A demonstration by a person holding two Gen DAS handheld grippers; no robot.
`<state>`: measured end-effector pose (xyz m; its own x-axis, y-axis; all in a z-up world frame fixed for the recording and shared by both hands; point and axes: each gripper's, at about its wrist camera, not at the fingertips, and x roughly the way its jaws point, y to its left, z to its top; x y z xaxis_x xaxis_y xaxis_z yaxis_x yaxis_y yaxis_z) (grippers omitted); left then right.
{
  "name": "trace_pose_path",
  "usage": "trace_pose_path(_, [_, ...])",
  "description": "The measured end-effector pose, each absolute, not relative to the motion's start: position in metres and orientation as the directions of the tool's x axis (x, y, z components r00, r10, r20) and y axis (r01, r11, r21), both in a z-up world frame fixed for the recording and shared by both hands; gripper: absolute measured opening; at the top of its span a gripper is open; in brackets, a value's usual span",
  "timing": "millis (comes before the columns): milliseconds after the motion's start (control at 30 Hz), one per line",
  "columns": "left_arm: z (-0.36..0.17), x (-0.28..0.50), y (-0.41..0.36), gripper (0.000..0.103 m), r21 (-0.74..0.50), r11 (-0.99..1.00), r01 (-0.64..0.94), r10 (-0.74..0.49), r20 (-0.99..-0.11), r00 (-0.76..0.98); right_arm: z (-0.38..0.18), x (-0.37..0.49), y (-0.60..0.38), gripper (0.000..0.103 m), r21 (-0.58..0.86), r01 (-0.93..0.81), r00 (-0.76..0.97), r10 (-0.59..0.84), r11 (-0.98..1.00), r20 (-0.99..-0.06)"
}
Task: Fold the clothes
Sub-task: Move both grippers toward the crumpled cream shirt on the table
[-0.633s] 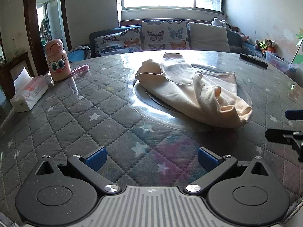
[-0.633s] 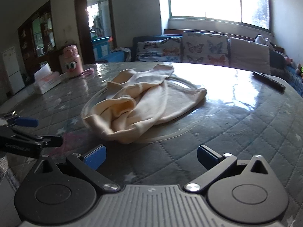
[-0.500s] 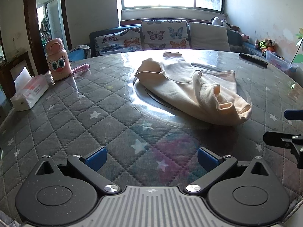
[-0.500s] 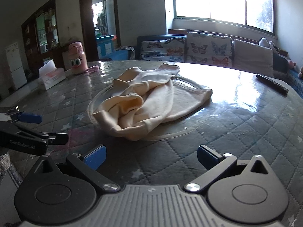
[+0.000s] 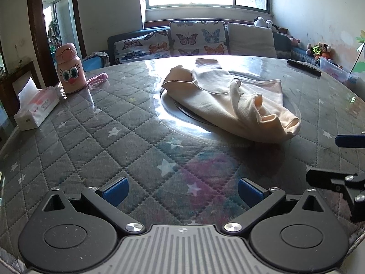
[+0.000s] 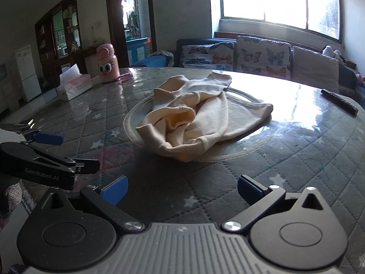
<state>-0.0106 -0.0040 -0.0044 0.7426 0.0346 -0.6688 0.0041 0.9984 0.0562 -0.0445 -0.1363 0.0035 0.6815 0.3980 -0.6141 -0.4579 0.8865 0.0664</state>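
A crumpled cream garment [image 5: 230, 100] lies on the glass turntable [image 5: 168, 114] mid-surface [image 5: 91, 137], toward 1 o'clock of the left tongs [image 5: 182, 188] and 12 o'clock of the right tongs [image 6: 181, 187]. Both tongs gape wide, empty, short of the cloth.

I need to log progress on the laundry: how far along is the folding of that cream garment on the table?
Nothing looks done: the cream garment lies crumpled in a heap on the round glass turntable. In hand: nothing is gripped; the left hand-held gripper and right hand-held gripper are both open over the quilted table cover, short of the cloth. Left: grasping it, spreading it flat and every fold.
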Motion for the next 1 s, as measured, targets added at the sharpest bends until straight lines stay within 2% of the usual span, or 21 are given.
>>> trace_pose_path(1000, [-0.007,-0.003,-0.006,0.103,0.071,0.997,0.003,0.046,-0.686,0.726,-0.001,-0.038,-0.124,0.103,0.065,-0.482,0.646,0.405,0.874,-0.647])
